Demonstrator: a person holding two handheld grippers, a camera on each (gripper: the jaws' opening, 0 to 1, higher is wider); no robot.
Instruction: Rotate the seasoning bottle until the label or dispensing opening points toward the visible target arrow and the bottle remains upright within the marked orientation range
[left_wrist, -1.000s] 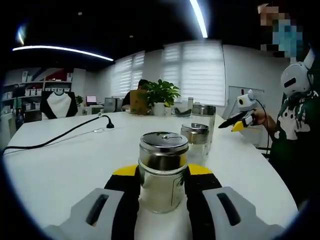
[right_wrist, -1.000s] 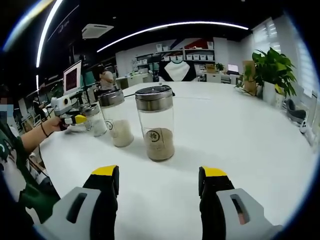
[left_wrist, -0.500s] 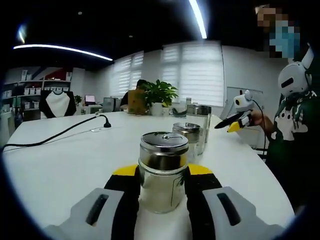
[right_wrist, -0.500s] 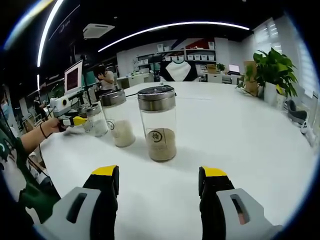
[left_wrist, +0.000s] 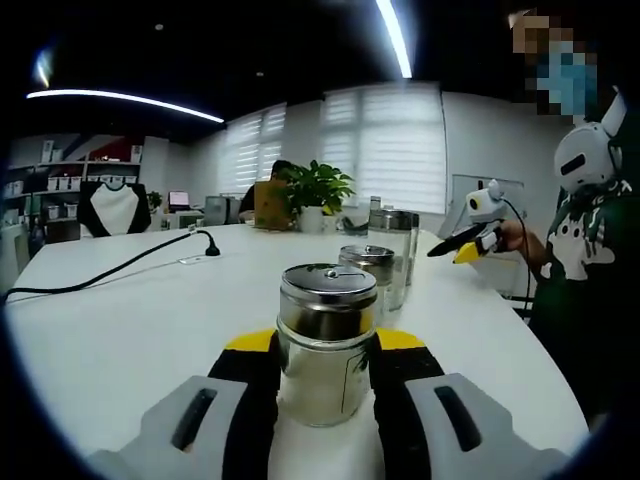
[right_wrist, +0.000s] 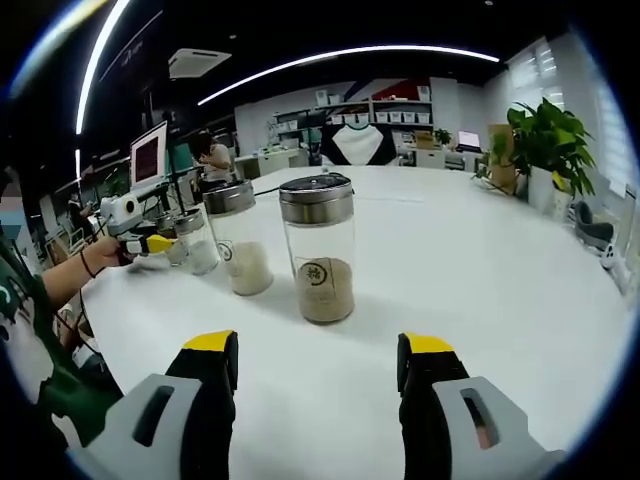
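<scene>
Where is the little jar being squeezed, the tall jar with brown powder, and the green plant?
small jar (left_wrist: 325, 350), left gripper view, on its glass body between the jaws.
tall jar with brown powder (right_wrist: 320, 255), right gripper view, on its glass wall.
potted plant (right_wrist: 545, 135), right gripper view, on its leaves.

A white table carries three upright steel-capped glass bottles, a black cable and a potted plant.

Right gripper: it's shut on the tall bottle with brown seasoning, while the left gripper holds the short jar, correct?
Not quite. In the right gripper view the right gripper is open, short of the tall bottle, touching nothing. The left gripper does hold the short jar.
</scene>
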